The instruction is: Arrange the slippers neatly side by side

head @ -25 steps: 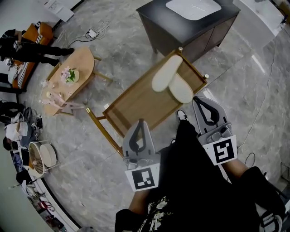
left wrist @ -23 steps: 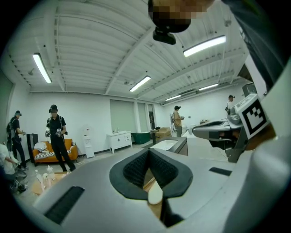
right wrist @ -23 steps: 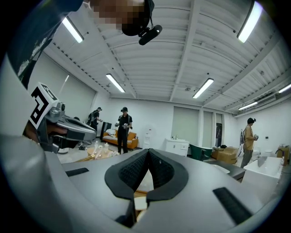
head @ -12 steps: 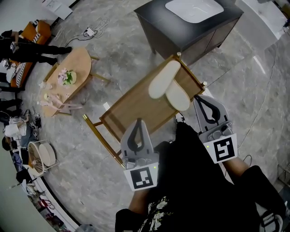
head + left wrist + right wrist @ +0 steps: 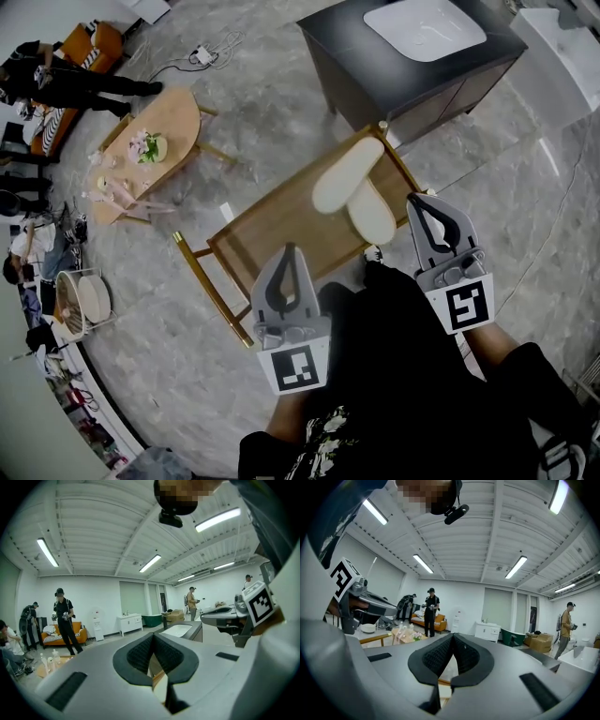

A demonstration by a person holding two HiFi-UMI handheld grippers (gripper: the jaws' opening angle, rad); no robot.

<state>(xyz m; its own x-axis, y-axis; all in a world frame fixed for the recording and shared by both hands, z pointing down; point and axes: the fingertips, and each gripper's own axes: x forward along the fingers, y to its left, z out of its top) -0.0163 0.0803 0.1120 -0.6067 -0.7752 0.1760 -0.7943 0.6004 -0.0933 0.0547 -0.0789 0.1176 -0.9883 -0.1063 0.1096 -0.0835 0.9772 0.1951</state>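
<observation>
My left hand-held gripper [image 5: 290, 251] has its jaws fully together with nothing between them, and the right hand-held gripper [image 5: 421, 201] is the same: pads meeting, empty. Both are held low in front of my body. The left is over the near left edge of the table [image 5: 272, 230], and the right is just off its near right corner.

The two slippers [image 5: 359, 190] lie at the right end of the table. They touch where their inner ends meet and splay apart from there, one angling far-right, the other near-right. I judge them not yet side by side.

What worries me: with both jaws closed, reaching in now would only prod. A shove from a closed tip could slide a slipper against the table's rim or off the right end. Because the two touch, moving one will likely drag the other further askew.

Only the head view shows me the slippers' layout and the table. The left gripper view [image 5: 153, 637] and right gripper view [image 5: 453, 637] look level across the room at ceiling lights and people. They show just a sliver of wood below the pads, but they settle that the pads are closed.
</observation>
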